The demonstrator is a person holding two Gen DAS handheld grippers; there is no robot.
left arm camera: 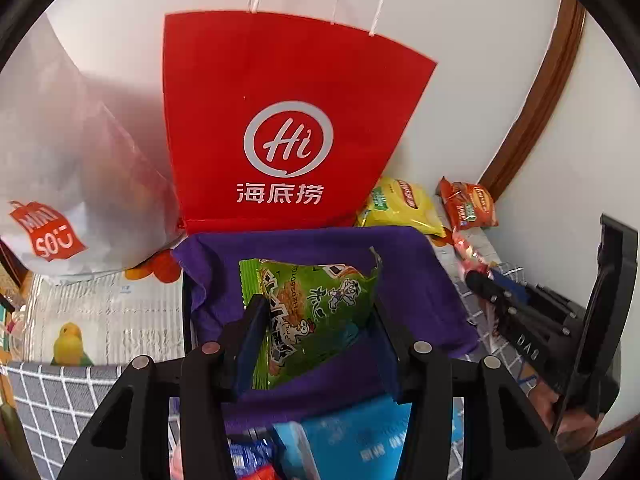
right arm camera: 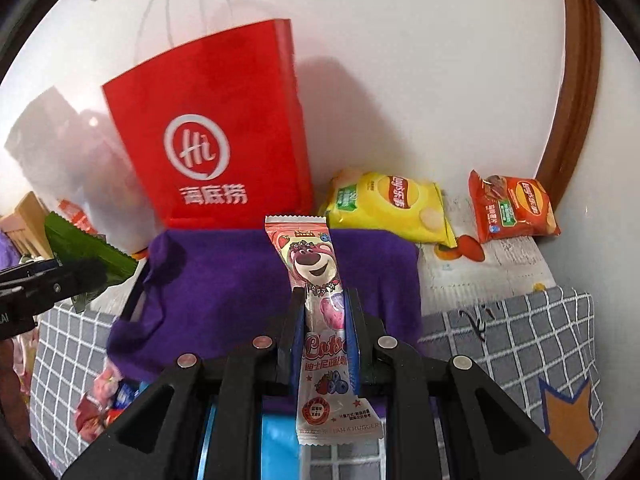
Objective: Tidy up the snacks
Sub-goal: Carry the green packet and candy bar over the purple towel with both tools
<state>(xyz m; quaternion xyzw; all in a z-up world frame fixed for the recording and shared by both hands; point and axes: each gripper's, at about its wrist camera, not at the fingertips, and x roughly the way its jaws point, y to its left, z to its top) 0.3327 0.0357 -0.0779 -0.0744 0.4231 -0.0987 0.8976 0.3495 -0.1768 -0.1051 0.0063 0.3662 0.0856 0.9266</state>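
The left gripper (left arm camera: pixel 316 320) clamps a green packet (left arm camera: pixel 310 312) between its blue-padded fingers, holding it over the purple box (left arm camera: pixel 420 276), a cloth-sided bin that stands just in front of the red bag (left arm camera: pixel 280 120). The right gripper (right arm camera: pixel 325 320) is pinched tight on a long pink packet (right arm camera: pixel 320 304) printed with a bear; the packet stands upright between the pads, its top end reaching toward the box's (right arm camera: pixel 224 280) far rim and its lower end hanging behind the fingers. From the right wrist view the left gripper (right arm camera: pixel 86 274) shows at the left of the box with the green packet (right arm camera: pixel 86 248) in its grip. Behind the box and to the right of the red bag (right arm camera: pixel 224 128), a yellow chip bag (right arm camera: pixel 392 206) lies against the wall, and an orange chip bag (right arm camera: pixel 512 208) lies farther right, apart from it. A white bag (left arm camera: pixel 72 184) with a red logo leans to the left of the red one. Near the box's front edge lie a blue carton (left arm camera: pixel 360 436) and some small wrapped snacks (right arm camera: pixel 102 404). The box rests on a grey checked cloth (right arm camera: pixel 520 332).
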